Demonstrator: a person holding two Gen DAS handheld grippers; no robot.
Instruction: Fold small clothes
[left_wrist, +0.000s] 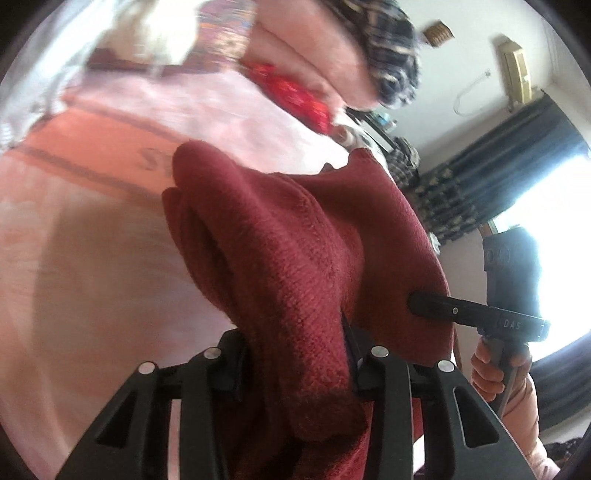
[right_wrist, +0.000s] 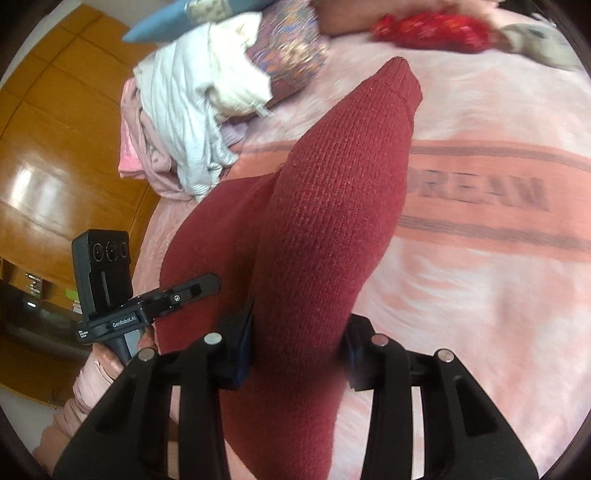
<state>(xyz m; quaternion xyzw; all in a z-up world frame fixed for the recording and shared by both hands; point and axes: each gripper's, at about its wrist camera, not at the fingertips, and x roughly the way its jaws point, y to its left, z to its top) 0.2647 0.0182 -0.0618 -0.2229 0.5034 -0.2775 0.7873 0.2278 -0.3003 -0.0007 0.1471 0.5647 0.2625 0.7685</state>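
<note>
While both cameras look down over the bed, I read the scene like this:

Left tongs (left_wrist: 295, 354): I have them narrowed onto a thick fold of the dark red knitted garment (left_wrist: 295, 236); the cloth bulges up between the pads and hides the fingertips.
Right tongs (right_wrist: 299, 354): I see them clamped on another part of the same knit, a long ribbed tube of it running away from the pads toward the far side.
Garment, place: it hangs between my two tongs, lifted off the pink blanket (right_wrist: 480, 295), with its ribbed cuff end pointing far and slightly right in the right wrist view.
Cross views: the right tongs show at the right edge of the left wrist view, one black finger pressed into the red knit, with a hand (left_wrist: 491, 373) in a pink sleeve on the handle. The left tongs show at the left of the right wrist view, likewise biting the cloth.
Blanket: pale pink with a salmon band and the letters DREAM, spread over the bed under the garment.
Pile of clothes (right_wrist: 192, 122): white, cream and pink pieces heaped at the far left of the bed, well apart from the red knit.
Red patterned cloth (right_wrist: 432, 29): far side of the bed, blurred.
Wooden wardrobe (right_wrist: 55, 147): left of the bed.
Dark curtain (left_wrist: 517, 155): beside a bright window on the right in the left wrist view.
</note>
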